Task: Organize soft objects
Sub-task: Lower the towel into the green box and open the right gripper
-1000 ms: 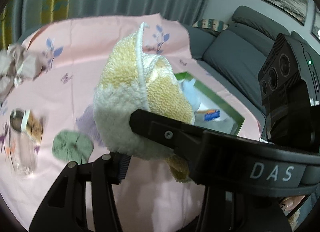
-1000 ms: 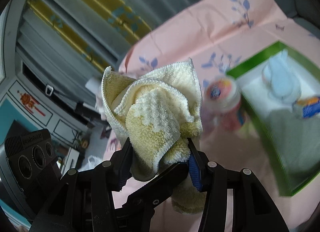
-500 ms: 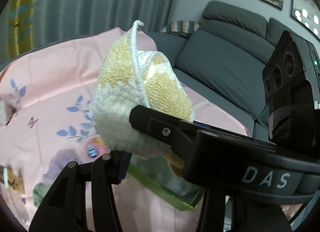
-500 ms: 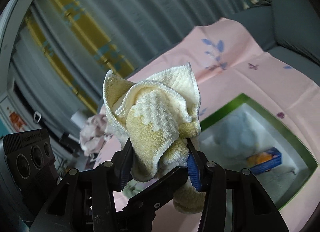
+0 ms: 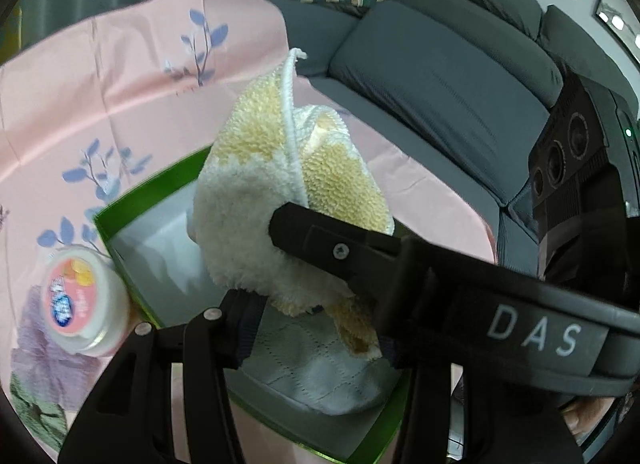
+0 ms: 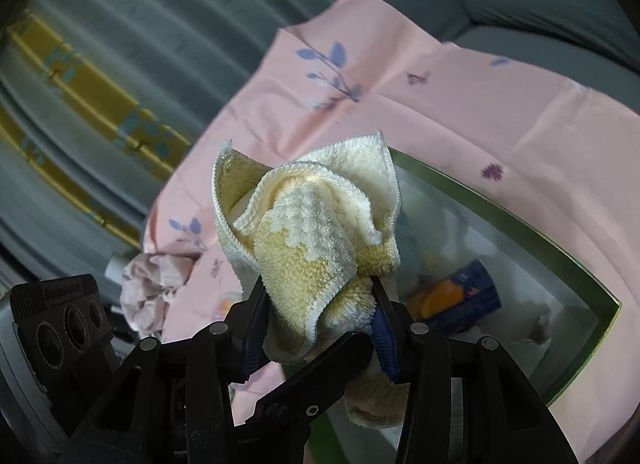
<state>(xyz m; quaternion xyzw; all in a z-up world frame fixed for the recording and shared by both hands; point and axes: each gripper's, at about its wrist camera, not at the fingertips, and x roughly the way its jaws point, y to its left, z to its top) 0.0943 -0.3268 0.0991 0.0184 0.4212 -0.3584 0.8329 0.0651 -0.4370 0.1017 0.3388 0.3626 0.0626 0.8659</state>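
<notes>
A yellow and white fluffy towel (image 5: 280, 200) is bunched up and held in the air by both grippers. My left gripper (image 5: 316, 324) is shut on its lower part. My right gripper (image 6: 316, 320) is shut on the same towel (image 6: 312, 236). The towel hangs over a green-rimmed box (image 5: 120, 240), which also shows in the right wrist view (image 6: 520, 224). The box holds a pale folded cloth (image 5: 320, 376) and a blue and orange packet (image 6: 456, 296). The other gripper's black finger crosses each view.
A pink floral cloth (image 5: 100, 104) covers the table. A round pink-lidded tub (image 5: 80, 296) stands by the box's left side. A crumpled pinkish cloth (image 6: 152, 288) lies at the table's far edge. A grey sofa (image 5: 460, 64) stands behind.
Both grippers have carried the towel from the left side of the table to above the green box. The grip on the towel is unchanged.
</notes>
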